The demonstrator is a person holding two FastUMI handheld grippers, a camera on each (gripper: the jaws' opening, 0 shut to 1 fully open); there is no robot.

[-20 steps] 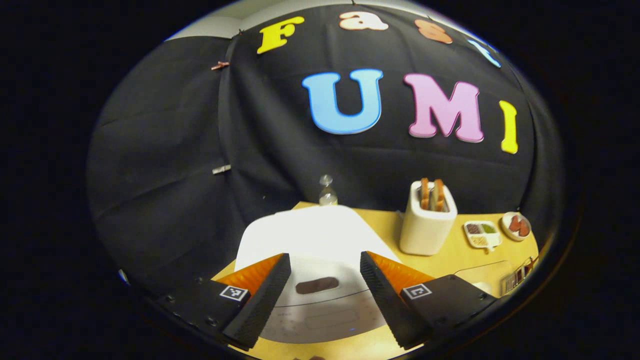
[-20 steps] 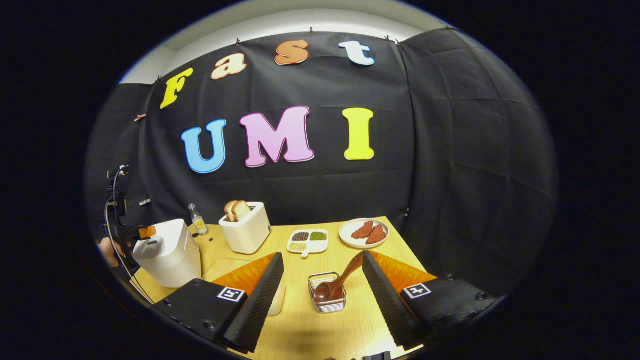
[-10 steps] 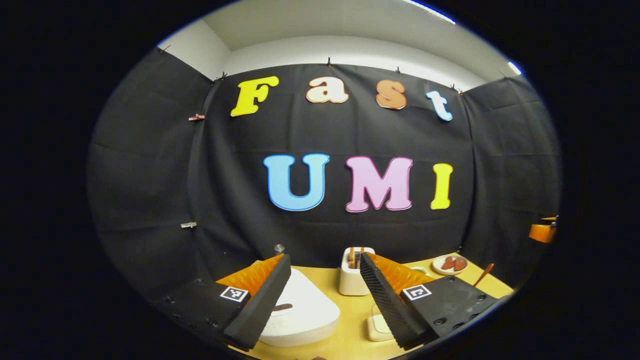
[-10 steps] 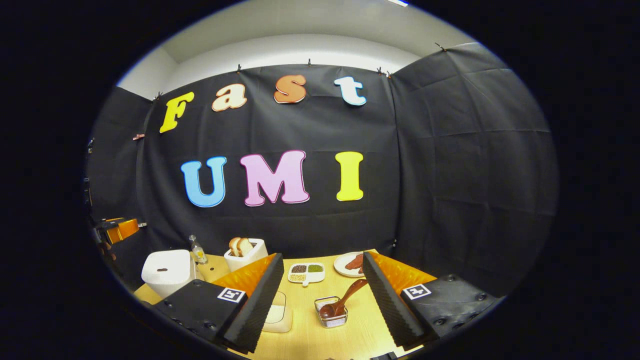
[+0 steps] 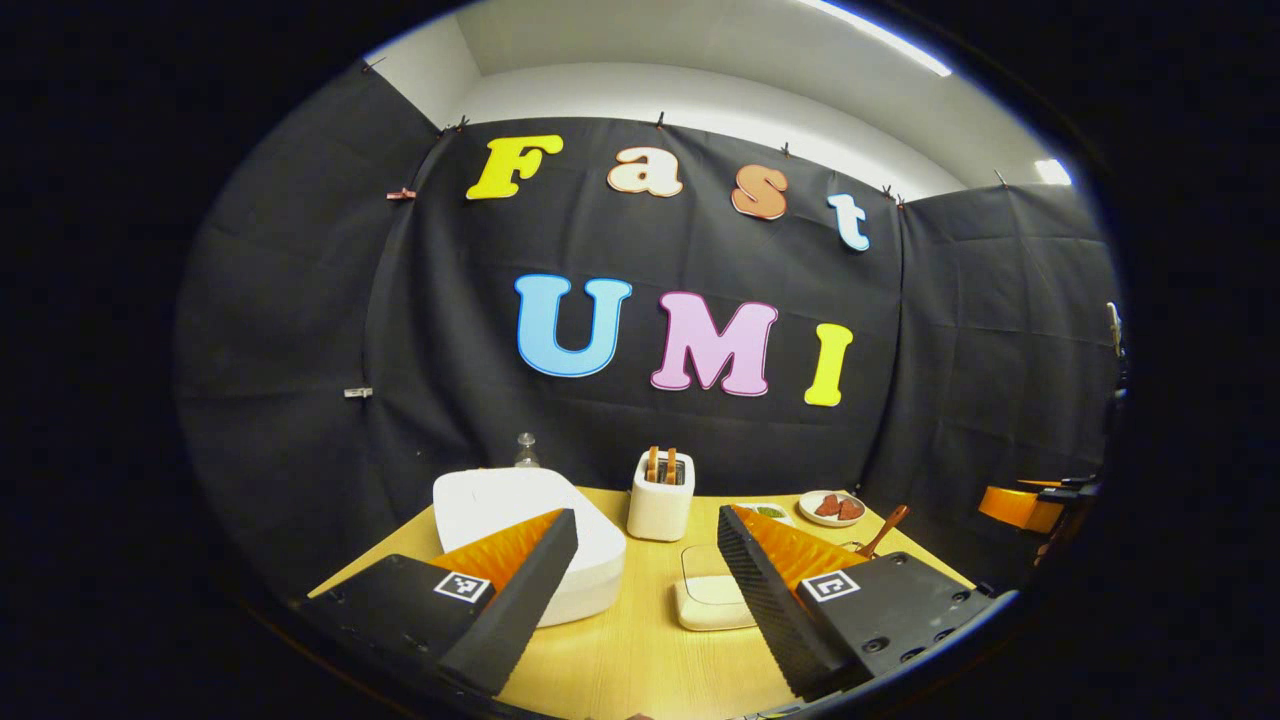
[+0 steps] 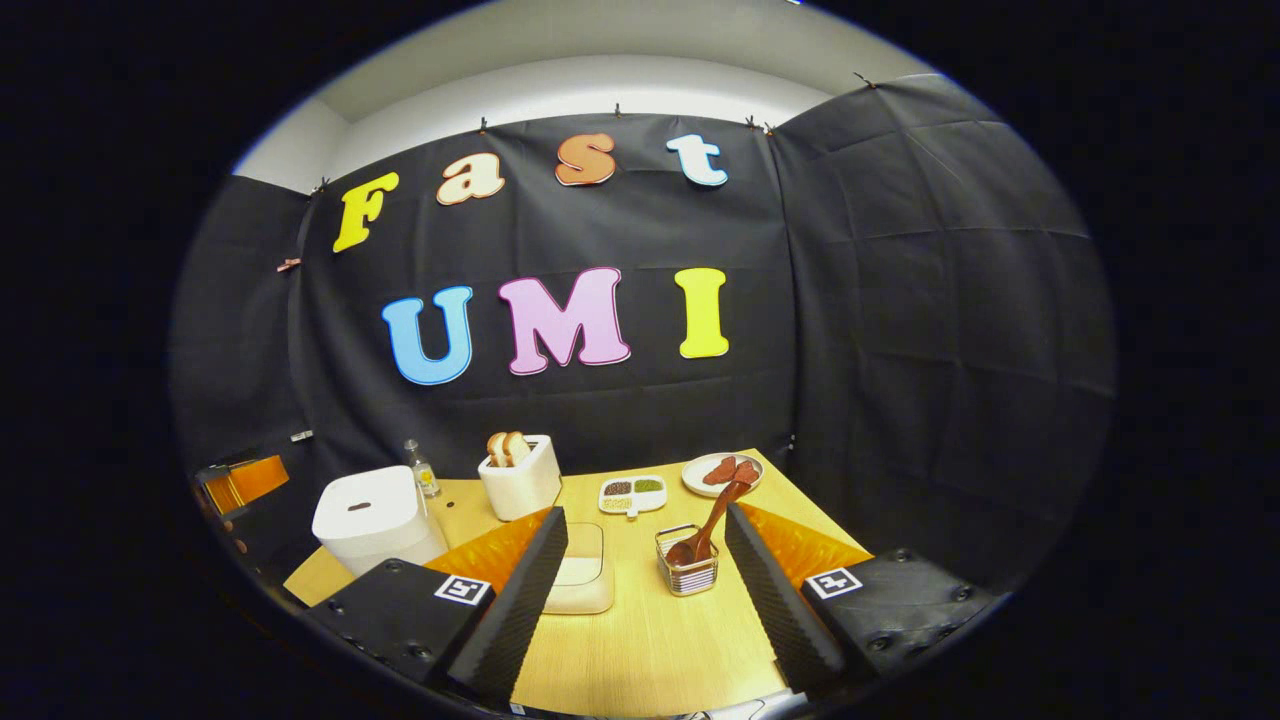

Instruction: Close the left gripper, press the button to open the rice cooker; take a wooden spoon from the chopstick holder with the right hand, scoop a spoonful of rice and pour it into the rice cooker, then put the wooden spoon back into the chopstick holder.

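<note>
The white rice cooker (image 6: 370,515) stands at the table's left with its lid down and a dark button (image 6: 358,506) on top. In the left gripper view the cooker (image 5: 500,505) sits partly behind my left finger. My left gripper (image 5: 648,520) is open and empty, held back from the cooker. A wire chopstick holder (image 6: 688,575) holds a wooden spoon (image 6: 708,520) leaning right; its handle (image 5: 885,530) also shows in the left gripper view. A cream rice box (image 6: 580,585) lies between cooker and holder. My right gripper (image 6: 645,515) is open and empty, short of the holder.
A white toaster (image 6: 520,475) with bread, a small bottle (image 6: 424,470), a divided dish (image 6: 632,492) and a plate (image 6: 720,472) of red pieces line the back of the wooden table (image 6: 640,650). The other gripper's orange body (image 5: 1020,505) shows at the far right.
My left gripper has drawn back and up from just above the cooker's button, staying open. The right gripper view has tilted and shifted a little; the spoon stays in the holder.
</note>
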